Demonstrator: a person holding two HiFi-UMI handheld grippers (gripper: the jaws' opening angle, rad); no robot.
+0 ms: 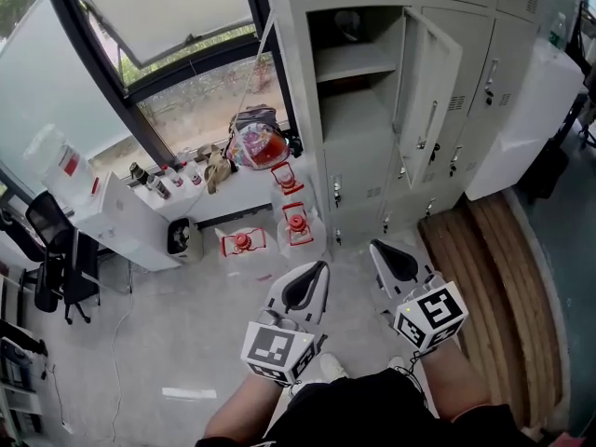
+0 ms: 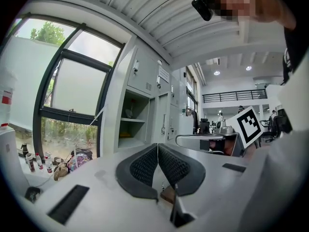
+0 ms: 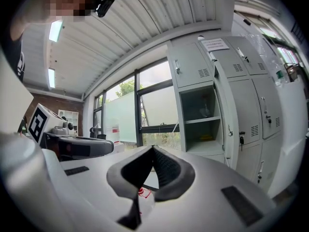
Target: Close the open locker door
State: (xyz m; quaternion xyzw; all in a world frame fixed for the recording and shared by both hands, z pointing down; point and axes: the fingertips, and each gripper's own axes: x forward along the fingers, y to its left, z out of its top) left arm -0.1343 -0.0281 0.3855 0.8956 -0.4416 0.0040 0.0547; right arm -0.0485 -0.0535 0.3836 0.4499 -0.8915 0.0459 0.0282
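The locker door (image 1: pixel 430 91) was seen open at upper right, untouched. The left hand-held gripper (image 1: pixel 319 270) and right hand-held gripper (image 1: pixel 377 249) were held closed and empty, well apart from it.

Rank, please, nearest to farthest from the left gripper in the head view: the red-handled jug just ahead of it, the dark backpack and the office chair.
1. Red-handled jug, on the floor before the left gripper.
2. Dark backpack, on the window ledge.
3. Office chair, far left.

Head view: locker bank (image 1: pixel 372 110) cut off by top edge, upper doors only partly shown. Dark item (image 1: pixel 349 24) on open compartment's top shelf: too dim to ID. Bottles (image 1: pixel 154 184) on desk (image 1: pixel 244 192) too small to tell. Notice (image 3: pixel 216 44) on locker: print unreadable.
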